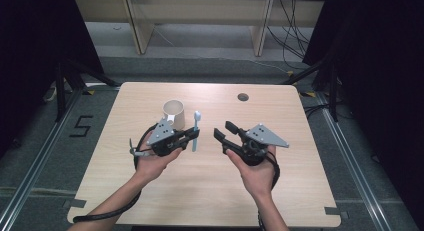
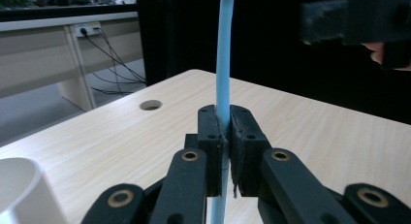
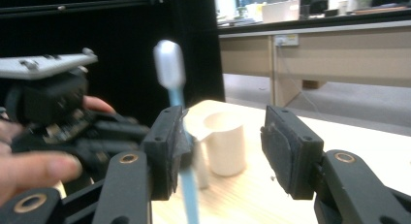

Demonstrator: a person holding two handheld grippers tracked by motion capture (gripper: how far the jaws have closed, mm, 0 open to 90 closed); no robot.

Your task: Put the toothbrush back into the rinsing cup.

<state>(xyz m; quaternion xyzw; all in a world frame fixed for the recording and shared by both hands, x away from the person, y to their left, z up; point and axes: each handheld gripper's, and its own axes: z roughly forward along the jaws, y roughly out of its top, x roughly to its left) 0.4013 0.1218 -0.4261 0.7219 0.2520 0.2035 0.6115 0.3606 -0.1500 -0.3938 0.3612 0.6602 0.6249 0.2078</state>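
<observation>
Cup [image 1: 174, 113] on table [image 1: 280, 186] — toothbrush [image 1: 195, 131] just right of it, seemingly above the tabletop.

The left gripper [image 2: 226, 136] has its two black jaws pressed together on a thin light-blue plastic handle [image 2: 225, 54], which stands upright between the pads and runs out of the top and bottom of the picture. Beneath lies a pale wood-grain table [image 2: 315, 132] with a small round hole [image 2: 150, 105] toward its far edge. A white rounded cup [image 2: 22, 195] sits at the lower left. At the upper right, the other black gripper [image 2: 358, 18] hangs blurred, a fingertip just beside it.
</observation>
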